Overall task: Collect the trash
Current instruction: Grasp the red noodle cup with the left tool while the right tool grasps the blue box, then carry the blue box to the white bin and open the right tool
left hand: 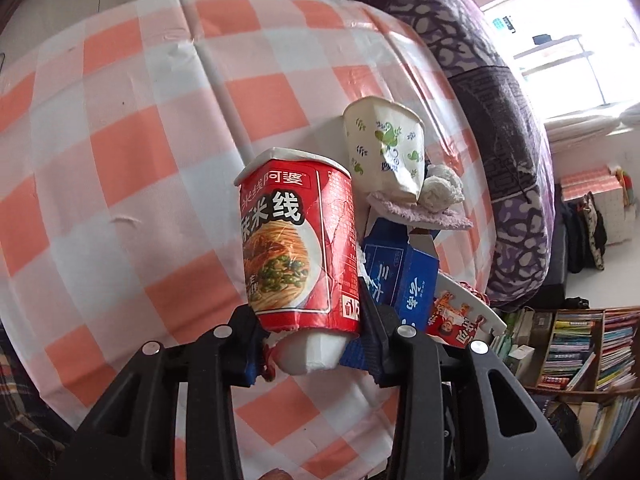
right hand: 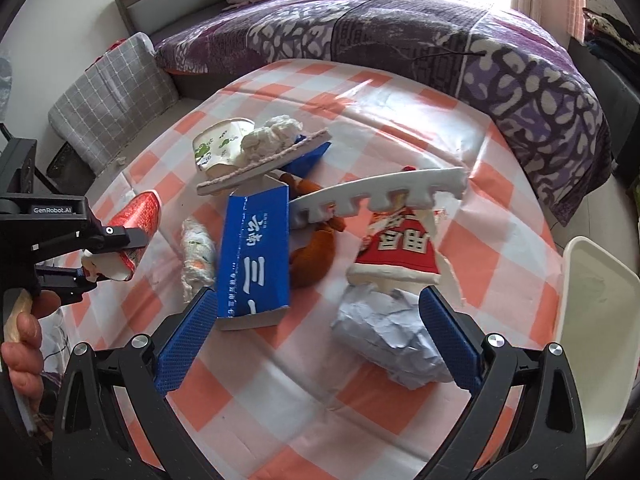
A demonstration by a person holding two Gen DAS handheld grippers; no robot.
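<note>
Two red noodle cups: one whole (left hand: 298, 240), one torn open (right hand: 394, 248). One white paper cup with a green print (right hand: 218, 146). One blue carton (right hand: 254, 256). One crumpled ball of pale paper (right hand: 386, 338). One white toothed foam strip (right hand: 380, 194). One white tray (right hand: 592, 344).

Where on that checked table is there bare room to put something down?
Bare checked cloth spreads left of the red noodle cup in the left tool. It's crowded from the blue box to the crumpled paper, flowered paper cup behind.
</note>
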